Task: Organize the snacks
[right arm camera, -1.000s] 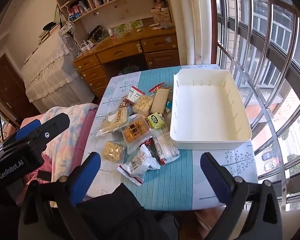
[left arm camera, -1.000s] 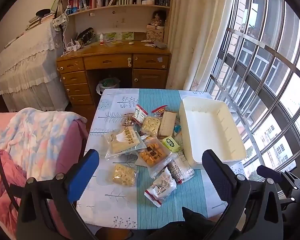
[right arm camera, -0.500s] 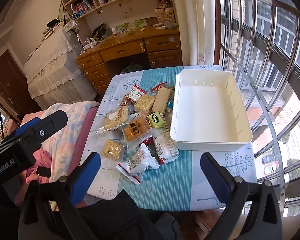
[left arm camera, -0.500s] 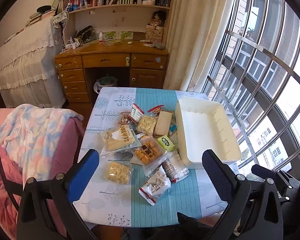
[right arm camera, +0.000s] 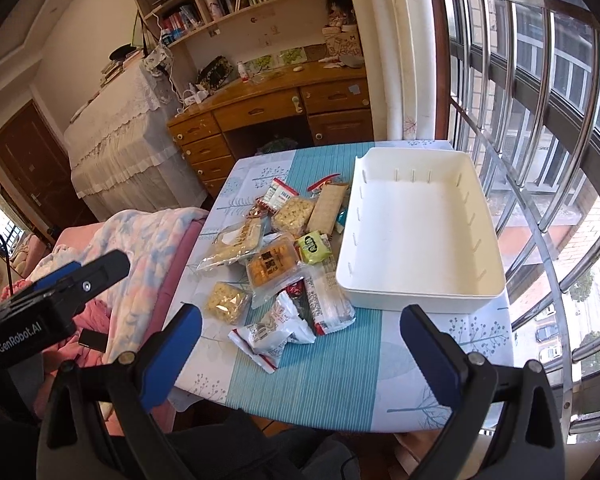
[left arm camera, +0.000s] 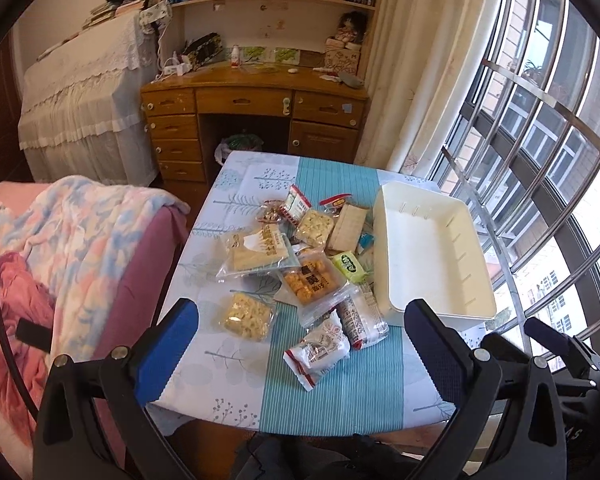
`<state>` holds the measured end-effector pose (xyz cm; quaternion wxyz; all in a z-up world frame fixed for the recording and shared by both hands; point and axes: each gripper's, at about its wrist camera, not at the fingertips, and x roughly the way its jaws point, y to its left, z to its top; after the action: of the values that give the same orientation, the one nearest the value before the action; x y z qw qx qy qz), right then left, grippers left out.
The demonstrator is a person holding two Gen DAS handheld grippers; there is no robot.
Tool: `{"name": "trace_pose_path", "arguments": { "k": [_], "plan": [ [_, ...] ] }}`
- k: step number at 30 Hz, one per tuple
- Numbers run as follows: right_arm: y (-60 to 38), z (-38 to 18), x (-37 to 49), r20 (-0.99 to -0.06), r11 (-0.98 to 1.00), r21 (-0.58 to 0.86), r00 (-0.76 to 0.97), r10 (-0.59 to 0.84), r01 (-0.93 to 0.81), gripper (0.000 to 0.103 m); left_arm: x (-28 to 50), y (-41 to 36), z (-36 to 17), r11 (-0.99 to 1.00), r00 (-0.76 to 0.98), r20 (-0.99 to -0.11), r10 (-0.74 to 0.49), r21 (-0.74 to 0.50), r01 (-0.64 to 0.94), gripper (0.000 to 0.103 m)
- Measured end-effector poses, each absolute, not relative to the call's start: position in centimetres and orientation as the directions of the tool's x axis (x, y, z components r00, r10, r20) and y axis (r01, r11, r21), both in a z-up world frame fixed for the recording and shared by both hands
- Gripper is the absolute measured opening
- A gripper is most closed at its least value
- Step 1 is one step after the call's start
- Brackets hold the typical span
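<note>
Lying lengthwise away from both wide-apart jaws (nothing held), white bin beside snack packets.

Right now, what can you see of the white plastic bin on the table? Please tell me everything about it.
The white plastic bin is a rectangular open tray with smooth, glossy walls, rounded corners and small ribs along the inside. It looks empty. It sits upright and flat on the tablecloth, on the window side, beside the pile of snack packets; the nearest packets lie against its wall. No gripper touches it.
</note>
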<state>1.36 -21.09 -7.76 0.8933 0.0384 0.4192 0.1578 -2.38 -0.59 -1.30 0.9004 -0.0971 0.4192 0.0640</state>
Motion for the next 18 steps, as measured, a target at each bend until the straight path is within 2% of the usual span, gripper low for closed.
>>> {"name": "trace_pose_path", "arguments": {
  "k": [11, 14, 18],
  "plan": [
    [-22.5, -9.1, 2.6, -0.747, 0.920, 0.280, 0.539, 0.388, -0.275, 0.099, -2.8, 0.2, -3.5, 0.940, 0.557, -0.828, 0.066, -0.135, -0.312, 0.102],
    [-22.4, -9.6, 3.2, -0.755, 0.910, 0.316, 0.510, 0.412, -0.268, 0.099, -2.9, 0.9, -4.0, 0.931, 0.562, -0.827, 0.023, -0.188, -0.314, 0.102],
    [-21.6, -9.9, 3.7, -0.764, 0.904, 0.331, 0.486, 0.424, -0.270, 0.099, -2.8, 1.5, -4.6, 0.922, 0.539, -0.842, 0.034, -0.181, -0.341, 0.102]
  ]
}}
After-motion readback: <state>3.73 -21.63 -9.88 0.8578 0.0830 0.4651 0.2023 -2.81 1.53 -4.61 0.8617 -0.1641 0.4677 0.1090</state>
